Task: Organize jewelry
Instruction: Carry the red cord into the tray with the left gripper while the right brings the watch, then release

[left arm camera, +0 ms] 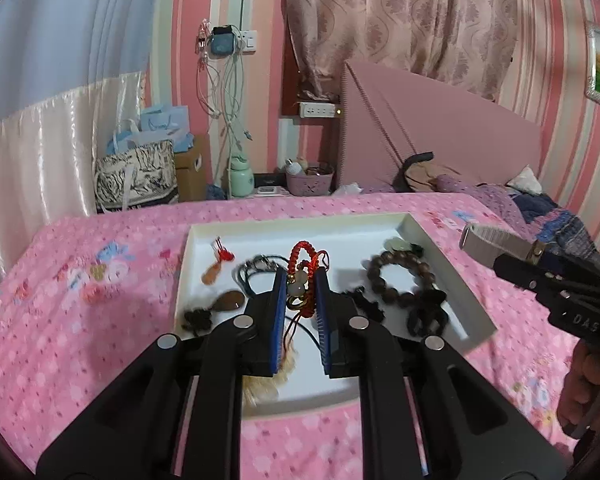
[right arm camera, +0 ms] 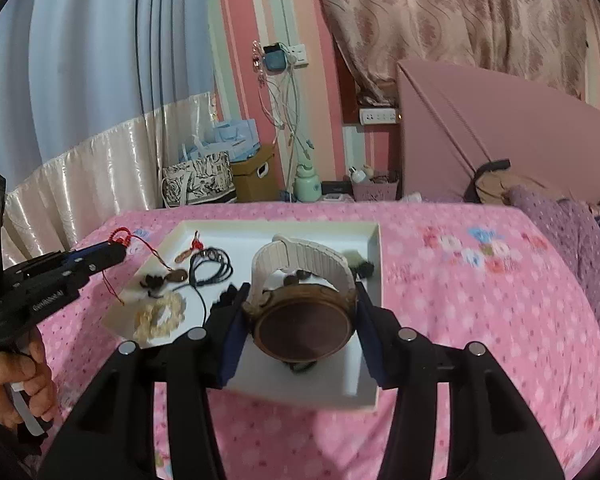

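Note:
My left gripper (left arm camera: pixel 300 280) is shut on a red braided cord bracelet (left arm camera: pixel 302 258) with a pale bead, held above the white tray (left arm camera: pixel 440 248). It also shows in the right wrist view (right arm camera: pixel 112 250), left of the tray (right arm camera: pixel 374 240). My right gripper (right arm camera: pixel 300 300) is shut on a wristwatch (right arm camera: pixel 304 328) with a round bronze case and white strap, held over the tray. It shows in the left wrist view (left arm camera: pixel 496 246) at the tray's right. In the tray lie a brown bead bracelet (left arm camera: pixel 400 280), black cords (left arm camera: pixel 256 268), amber pendants (left arm camera: pixel 228 300) and a pale yellow bead bracelet (right arm camera: pixel 160 320).
The tray rests on a bed with a pink flowered sheet (left arm camera: pixel 80 320). A pink headboard (left arm camera: pixel 440 132), pillows and bedding (left arm camera: pixel 540 204) are at the right. Bags (left arm camera: pixel 136 176), a mint bottle (left arm camera: pixel 240 176) and a purple basket (left arm camera: pixel 310 182) stand beyond the bed.

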Demonstrator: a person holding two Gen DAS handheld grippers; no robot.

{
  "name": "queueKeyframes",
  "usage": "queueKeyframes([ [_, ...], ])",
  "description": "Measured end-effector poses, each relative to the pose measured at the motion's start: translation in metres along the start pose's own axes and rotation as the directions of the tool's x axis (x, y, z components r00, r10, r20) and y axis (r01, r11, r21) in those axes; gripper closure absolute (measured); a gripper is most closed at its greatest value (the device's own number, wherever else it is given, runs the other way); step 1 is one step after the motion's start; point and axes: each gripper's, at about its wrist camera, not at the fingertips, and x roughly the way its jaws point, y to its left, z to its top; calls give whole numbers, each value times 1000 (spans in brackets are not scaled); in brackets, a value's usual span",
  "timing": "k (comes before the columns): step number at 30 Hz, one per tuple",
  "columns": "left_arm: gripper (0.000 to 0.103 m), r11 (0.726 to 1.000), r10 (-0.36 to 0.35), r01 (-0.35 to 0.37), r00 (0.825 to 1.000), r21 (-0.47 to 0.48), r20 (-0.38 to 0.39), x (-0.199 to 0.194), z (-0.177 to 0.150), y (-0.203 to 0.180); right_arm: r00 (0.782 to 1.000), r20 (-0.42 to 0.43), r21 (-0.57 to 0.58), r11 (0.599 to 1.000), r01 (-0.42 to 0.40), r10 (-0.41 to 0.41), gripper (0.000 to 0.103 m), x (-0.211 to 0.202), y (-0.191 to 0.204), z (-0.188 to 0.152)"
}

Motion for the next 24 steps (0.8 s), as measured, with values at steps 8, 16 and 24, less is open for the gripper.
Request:
queueKeyframes([
  [8,91,1000,3,-3,999,-2,-34,39,25,11,999,-33,-5,1000,-7,7,53,38,-1,27],
  [16,91,1000,-2,1,993,-8,-120,90,41,14,994,-109,-26,999,-23,20,53,84,-4,49],
  [24,91,1000,-6,4,973,-11,-229,141,39,12,972,-230,-22,999,-50,43,53,137,-7,49],
])
